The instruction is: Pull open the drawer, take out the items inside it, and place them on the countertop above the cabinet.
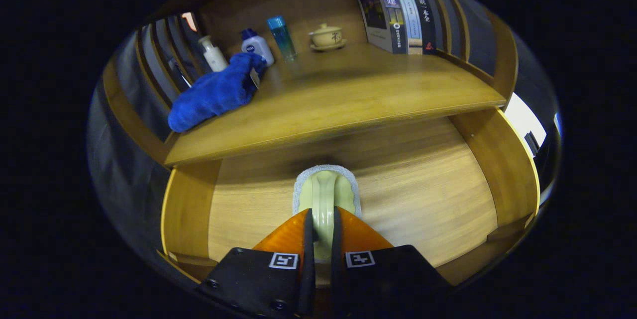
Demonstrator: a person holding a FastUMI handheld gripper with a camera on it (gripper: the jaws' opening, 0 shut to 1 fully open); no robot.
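Pale green plastic, moulded into a raised grip handle, stands out between the gripper's (323, 232) two fingers, which are drawn in narrow and press on it from either side; it tops a cleaning brush (326, 192) with a grey-white sponge or felt pad showing around its base. The brush sits in the open drawer (423, 194), over its wooden floor; whether it rests there or is just lifted I cannot tell. It looks light and stiff in the handle, soft at the pad, and the smooth plastic may be a little slippery, so the narrow ridge of the handle, where the fingers already pinch, seems the right place to hold. The countertop (348, 95) lies just above and beyond the drawer. On it are a blue towel (216, 92), a white pump bottle (213, 53), a white bottle with a blue cap (256, 45) bearing a small dark blue logo too small to read, a clear blue bottle (282, 36), a lidded beige teacup on a saucer (327, 37) with a dark painted mark, and a row of books (403, 13) whose spines carry Chinese writing I cannot make out reliably.
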